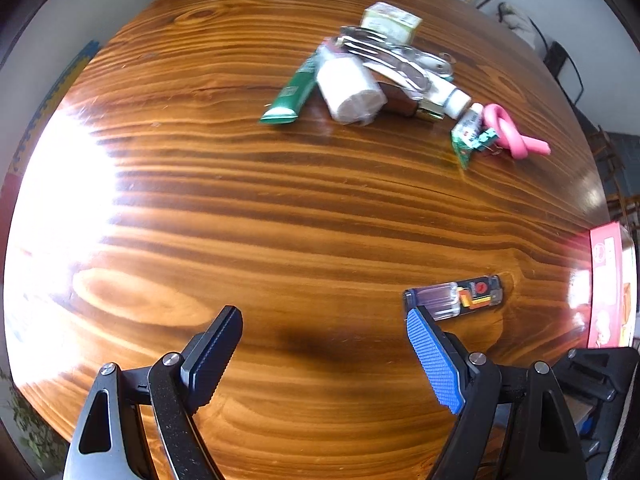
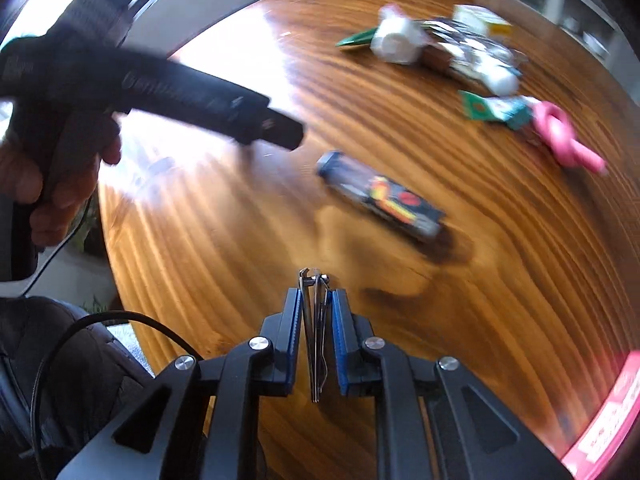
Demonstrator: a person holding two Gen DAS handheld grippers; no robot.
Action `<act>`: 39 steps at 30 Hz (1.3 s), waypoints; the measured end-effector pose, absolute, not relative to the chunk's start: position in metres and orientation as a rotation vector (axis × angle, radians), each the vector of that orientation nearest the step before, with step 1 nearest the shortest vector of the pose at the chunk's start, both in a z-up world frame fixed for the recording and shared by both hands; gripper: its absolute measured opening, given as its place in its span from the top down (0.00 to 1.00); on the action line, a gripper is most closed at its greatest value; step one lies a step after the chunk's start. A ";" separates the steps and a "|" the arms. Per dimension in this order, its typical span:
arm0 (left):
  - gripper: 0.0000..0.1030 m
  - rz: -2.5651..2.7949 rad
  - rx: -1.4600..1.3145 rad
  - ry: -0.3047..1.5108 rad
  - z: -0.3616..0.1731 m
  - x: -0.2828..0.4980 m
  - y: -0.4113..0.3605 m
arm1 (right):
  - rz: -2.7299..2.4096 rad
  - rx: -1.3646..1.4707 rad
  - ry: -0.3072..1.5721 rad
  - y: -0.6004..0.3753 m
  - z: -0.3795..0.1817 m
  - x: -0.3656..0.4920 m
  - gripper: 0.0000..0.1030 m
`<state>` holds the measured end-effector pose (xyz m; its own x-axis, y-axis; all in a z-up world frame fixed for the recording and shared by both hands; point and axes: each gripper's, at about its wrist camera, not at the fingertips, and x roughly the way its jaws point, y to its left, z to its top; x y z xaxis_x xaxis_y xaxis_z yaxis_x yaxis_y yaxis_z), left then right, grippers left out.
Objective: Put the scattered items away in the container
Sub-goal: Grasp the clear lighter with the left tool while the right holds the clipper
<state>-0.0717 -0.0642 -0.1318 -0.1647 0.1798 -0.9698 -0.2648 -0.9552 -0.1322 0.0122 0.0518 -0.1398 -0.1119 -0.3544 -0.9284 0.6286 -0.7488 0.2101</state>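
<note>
My right gripper [image 2: 316, 294] is shut on a metal nail clipper [image 2: 316, 320], which stands upright between the blue pads above the wooden table [image 2: 400, 320]. My left gripper [image 1: 324, 314] hangs open over bare table [image 1: 240, 200] with nothing between its fingers. A clear and black lighter-like pack [image 1: 456, 300] lies just beyond its right fingertip and also shows in the right wrist view [image 2: 380, 198]. A red box [image 1: 608, 288] sits at the table's right edge, partly cut off in both views [image 2: 604, 420].
At the far side lies a pile: a green tube [image 1: 290, 92], a white roll [image 1: 350, 88], a pale carton [image 1: 390, 20], metal cutlery [image 1: 384, 52], a pink knotted foam stick [image 1: 512, 132]. A person's hand [image 2: 52, 184] holds the left gripper's handle [image 2: 180, 92].
</note>
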 end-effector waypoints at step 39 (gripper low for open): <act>0.66 1.943 -1.340 0.595 -0.132 -0.072 0.046 | -2.230 1.616 -0.363 0.173 -0.111 0.000 0.87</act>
<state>-0.0718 0.0460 -0.1316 -0.2267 0.2819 -0.9323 -0.7554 -0.6551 -0.0144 0.0004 0.1732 -0.1108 -0.2800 -0.4326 -0.8570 0.1382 -0.9016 0.4099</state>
